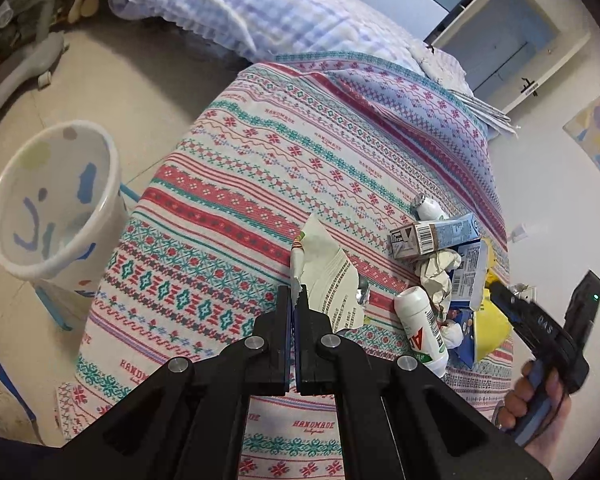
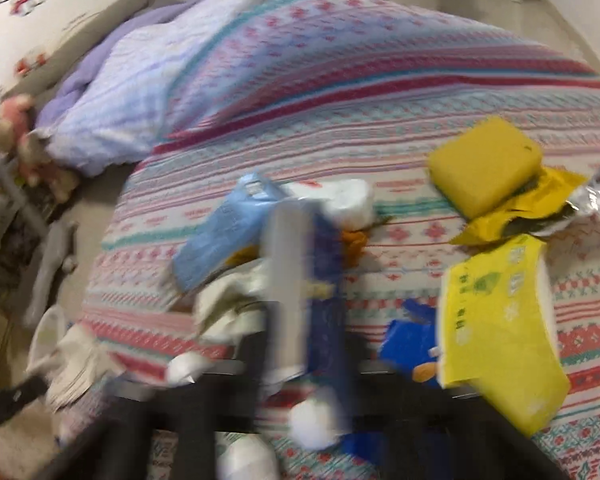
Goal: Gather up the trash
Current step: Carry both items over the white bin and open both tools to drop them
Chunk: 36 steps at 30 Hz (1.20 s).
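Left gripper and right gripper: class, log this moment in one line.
left gripper: shut on torn wrapper | right gripper: blurred, state unclear | bin: on floor beside bed

A bed [image 1: 260, 152] with a striped, patterned cover is carrying everything. In the left wrist view, a heap of rubbish is lying at about three o'clock: a brown and blue carton [image 1: 434, 236], crumpled paper [image 1: 438, 270] beneath it, a white bottle [image 1: 422, 326] at four o'clock, a small white bottle [image 1: 427, 206] at the heap's far end. A checked quilt [image 1: 240, 4] is lying bunched at twelve o'clock. In the blurred right wrist view, a yellow sponge [image 2: 486, 164] is sitting at two o'clock and a yellow packet [image 2: 500, 324] is lying at four o'clock
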Available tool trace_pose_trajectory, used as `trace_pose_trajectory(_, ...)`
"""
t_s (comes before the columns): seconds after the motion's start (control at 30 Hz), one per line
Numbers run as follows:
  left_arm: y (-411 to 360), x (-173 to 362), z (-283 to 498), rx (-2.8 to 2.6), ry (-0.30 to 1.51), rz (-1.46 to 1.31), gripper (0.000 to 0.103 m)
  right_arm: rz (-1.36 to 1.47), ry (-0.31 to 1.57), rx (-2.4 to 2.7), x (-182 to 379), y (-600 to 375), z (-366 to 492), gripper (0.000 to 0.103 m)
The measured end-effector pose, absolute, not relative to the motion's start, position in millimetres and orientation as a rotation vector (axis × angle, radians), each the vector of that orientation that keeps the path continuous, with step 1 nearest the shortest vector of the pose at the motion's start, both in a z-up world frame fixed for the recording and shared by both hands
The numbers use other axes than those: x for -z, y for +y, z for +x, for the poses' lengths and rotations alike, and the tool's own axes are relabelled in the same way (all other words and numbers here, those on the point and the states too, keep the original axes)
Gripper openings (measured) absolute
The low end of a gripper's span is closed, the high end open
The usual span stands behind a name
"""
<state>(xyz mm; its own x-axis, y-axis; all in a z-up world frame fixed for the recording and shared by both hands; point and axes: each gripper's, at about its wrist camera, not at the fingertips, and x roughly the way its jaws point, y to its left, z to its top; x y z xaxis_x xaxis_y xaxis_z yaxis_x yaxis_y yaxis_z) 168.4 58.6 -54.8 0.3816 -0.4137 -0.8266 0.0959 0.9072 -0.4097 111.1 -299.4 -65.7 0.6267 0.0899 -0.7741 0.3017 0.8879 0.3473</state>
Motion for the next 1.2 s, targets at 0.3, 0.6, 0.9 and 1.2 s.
trace_pose_trajectory(0.3,88,53,169,0.307,1.112,-0.357,0.0,0.319,0.975,0.116,91,-274,132,0.017)
trace_pose_trajectory(0.6,153,42,172,0.274,1.067,-0.49,0.0,0.256,0.742,0.103,16,-240,95,0.018)
trace_pose_trajectory(0.9,276,50,185,0.01,1.019,-0.725,0.0,0.36,0.788,-0.184,29,-145,104,0.019)
trace_pose_trajectory(1.2,308,90,214,-0.102,1.114,-0.828,0.0,0.346,0.899,-0.404,69,-12,159,0.02)
